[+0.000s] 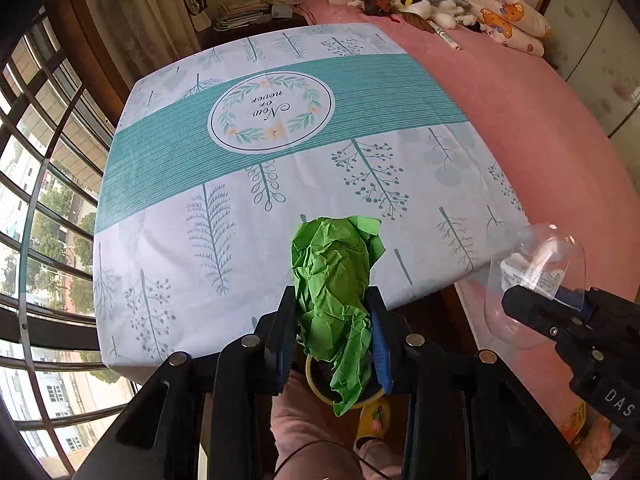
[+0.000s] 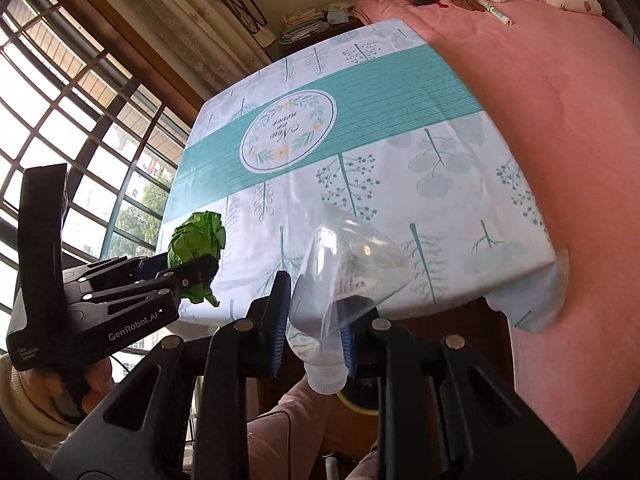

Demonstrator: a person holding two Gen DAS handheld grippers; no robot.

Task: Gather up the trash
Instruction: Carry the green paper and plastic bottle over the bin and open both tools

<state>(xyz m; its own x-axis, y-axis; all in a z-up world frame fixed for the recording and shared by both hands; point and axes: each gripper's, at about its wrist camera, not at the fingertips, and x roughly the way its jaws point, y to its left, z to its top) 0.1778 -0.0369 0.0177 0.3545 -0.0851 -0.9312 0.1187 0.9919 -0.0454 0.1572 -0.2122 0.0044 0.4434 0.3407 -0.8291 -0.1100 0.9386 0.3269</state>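
Trash here is two pieces, both already off the patterned tablecloth (image 1: 280, 208): a crumpled green paper wad (image 1: 334, 292) clamped between the fingers of the left gripper (image 1: 334, 320), and a clear plastic bottle (image 2: 344, 272) pinched by the right gripper (image 2: 314, 328) with its white cap (image 2: 326, 380) pointing down toward the person. Both claws are closed on their loads, held just past the near edge of the table. Below the left gripper a round yellow-rimmed container (image 1: 312, 376) shows on the floor beside a yellow slipper (image 1: 374, 418) — probably the bin, though most of it is hidden behind the paper. The step in hand looks like the drop. To do it well, bring each load squarely over the rim before easing the grip; the paper hangs long and loose below the fingers, so lower it until its tail is inside, or it may catch the edge and slide out. The bottle is light and squashed where the pads bite — it may spring sideways on release, so let it go low and cap first. Dropping one item at a time keeps the two grippers from crowding the small opening.
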